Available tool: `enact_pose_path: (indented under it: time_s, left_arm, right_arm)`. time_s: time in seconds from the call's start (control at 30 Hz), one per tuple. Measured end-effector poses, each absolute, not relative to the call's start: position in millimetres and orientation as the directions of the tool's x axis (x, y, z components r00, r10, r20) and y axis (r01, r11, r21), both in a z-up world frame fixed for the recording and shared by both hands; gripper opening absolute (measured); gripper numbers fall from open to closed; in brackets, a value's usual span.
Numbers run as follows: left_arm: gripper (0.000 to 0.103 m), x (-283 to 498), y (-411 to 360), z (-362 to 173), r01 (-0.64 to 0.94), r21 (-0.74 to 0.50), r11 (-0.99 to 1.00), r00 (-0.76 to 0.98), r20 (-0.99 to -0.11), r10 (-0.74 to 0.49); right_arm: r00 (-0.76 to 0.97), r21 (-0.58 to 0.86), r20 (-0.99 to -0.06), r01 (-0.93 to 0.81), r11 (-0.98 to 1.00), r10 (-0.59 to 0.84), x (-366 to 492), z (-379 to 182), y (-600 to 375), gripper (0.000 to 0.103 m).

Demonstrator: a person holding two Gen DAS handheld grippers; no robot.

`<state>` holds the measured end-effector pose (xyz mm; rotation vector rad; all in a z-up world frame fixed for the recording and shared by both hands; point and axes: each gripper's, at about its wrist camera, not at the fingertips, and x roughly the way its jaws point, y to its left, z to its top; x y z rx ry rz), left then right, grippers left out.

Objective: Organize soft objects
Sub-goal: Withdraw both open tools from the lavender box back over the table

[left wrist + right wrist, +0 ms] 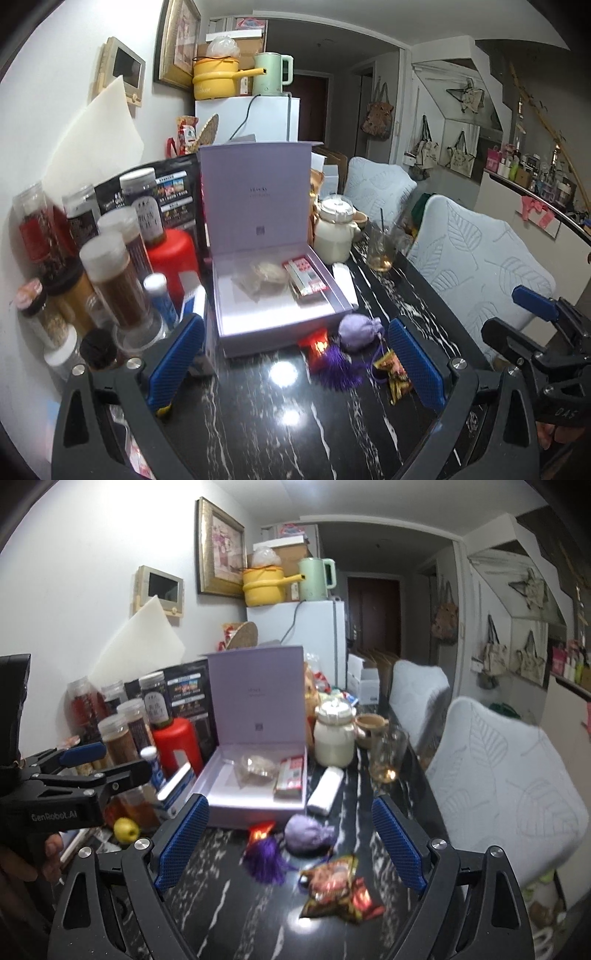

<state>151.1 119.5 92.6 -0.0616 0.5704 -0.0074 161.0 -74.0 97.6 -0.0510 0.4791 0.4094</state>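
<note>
An open lilac box (236, 325) (218, 808) stands on the black marble table; a clear bag (264, 275) (256, 768) and a red packet (304, 280) (290, 777) lie in it. In front of it lie a lilac pouch (356, 330) (308, 834), its purple tassel (338, 365) (266, 860), a small red wrapper (314, 341) (260, 829) and a snack packet (395, 373) (336, 890). My left gripper (295, 365) is open and empty, just short of the pouch. My right gripper (291, 849) is open and empty around the pouch and tassel.
Jars and a red bottle (171, 254) (177, 746) crowd the left. A cream pot (334, 232) (334, 738), a glass (380, 247) (388, 755) and a white tube (325, 790) stand right of the box. Padded chairs (480, 258) (498, 775) line the table's right edge.
</note>
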Motion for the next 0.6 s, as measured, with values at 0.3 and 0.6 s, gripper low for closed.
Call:
enact_pose_path:
  time_s: [0.3,0.6]
  left_arm:
    - [0.102,132.6,97.3,63.1,0.016,-0.084,0.996,0.803,-0.592,-0.063]
    - [0.102,143.0,66.2,33.1,0.054,-0.071,0.996,0.752,-0.654,-0.088]
  right_arm:
    - [0.788,0.081,-0.511,-0.355,0.932,0.344,135.9,63.4,-92.0,0.091]
    - [0.753,0.091,-0.576,-0.328,0.94,0.319,132.6,27.4,-112.2,0.091]
